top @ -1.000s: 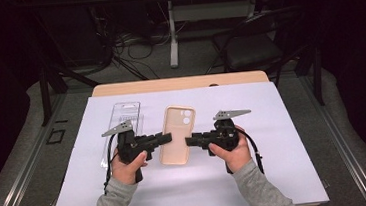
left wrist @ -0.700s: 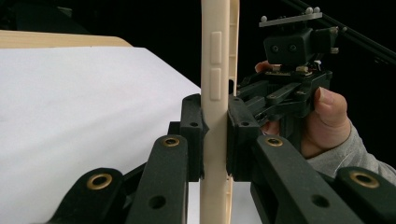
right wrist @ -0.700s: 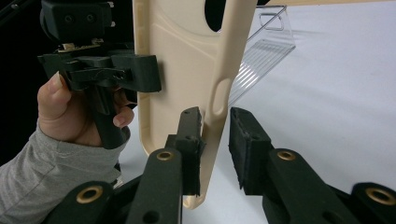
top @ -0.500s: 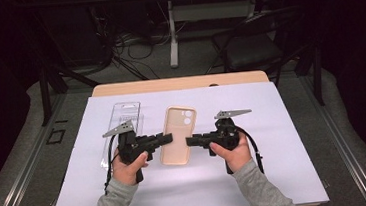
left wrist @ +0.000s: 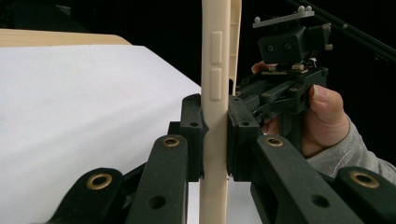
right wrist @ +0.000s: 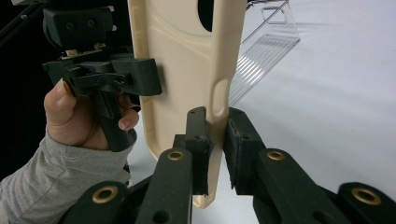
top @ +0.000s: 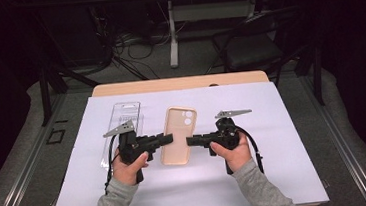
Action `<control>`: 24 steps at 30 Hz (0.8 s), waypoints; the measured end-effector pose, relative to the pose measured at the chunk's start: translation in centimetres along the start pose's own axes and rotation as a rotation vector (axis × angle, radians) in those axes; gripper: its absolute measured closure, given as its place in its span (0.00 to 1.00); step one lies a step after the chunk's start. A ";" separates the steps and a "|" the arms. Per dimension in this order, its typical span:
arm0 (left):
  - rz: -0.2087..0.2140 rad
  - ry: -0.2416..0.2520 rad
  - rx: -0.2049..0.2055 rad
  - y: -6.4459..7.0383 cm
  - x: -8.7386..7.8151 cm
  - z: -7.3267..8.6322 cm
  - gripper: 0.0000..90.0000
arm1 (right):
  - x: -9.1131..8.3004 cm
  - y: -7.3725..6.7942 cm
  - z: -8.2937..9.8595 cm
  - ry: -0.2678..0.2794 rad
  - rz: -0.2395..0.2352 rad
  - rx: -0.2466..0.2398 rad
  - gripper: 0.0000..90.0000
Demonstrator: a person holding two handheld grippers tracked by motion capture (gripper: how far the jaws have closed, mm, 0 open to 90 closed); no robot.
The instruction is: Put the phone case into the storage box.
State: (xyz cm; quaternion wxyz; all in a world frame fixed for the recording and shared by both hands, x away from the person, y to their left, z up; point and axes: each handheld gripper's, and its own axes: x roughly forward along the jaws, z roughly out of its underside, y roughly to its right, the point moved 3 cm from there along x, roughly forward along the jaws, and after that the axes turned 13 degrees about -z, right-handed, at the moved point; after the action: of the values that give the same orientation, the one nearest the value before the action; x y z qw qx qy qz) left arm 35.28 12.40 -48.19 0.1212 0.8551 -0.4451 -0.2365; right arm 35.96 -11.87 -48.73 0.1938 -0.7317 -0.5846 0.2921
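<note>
The beige phone case point(top: 178, 134) is seen at the middle of the white-covered worktop point(top: 287, 174), its long axis running away from the person, the camera cutout at the far end. It lies directly between the two tongs: the left tongs point(top: 168, 139) are brought in from the case's left long edge and the right tongs point(top: 191, 141) from its right long edge, so both hands are equally near and face one another across the short axis. In the left gripper view the left tongs point(left wrist: 215, 135) are pinched on the side wall bearing the button bumps; in the right gripper view the right tongs point(right wrist: 215, 140) are pinched on the opposite wall near the case's lower end. The case is judged to be gripped at both edges, so any lift or flex would turn on this opposed, crosswise hold. A clear plastic package point(top: 123, 126) lies flat just left of the case, beyond the left hand point(top: 129, 168).
</note>
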 end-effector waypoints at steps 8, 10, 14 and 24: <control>-0.003 -0.006 -0.006 0.0 0.0 0.1 0.89 | 0.0 0.1 0.1 0.000 -0.001 0.004 0.90; -0.001 -0.005 -0.006 0.0 0.1 0.1 0.89 | 0.0 0.2 0.1 0.000 -0.004 0.007 0.90; -0.003 -0.007 -0.008 -0.1 0.1 0.1 0.89 | 0.0 0.2 0.1 0.003 -0.005 0.009 0.90; -0.006 -0.004 -0.009 0.0 0.1 0.1 0.89 | 0.0 0.2 0.1 0.008 -0.007 0.009 0.91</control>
State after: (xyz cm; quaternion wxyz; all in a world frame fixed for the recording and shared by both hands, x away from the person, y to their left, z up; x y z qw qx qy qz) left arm 35.31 12.37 -48.28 0.1234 0.8553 -0.4419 -0.2405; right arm 36.03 -11.93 -48.97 0.2007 -0.7299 -0.5850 0.2911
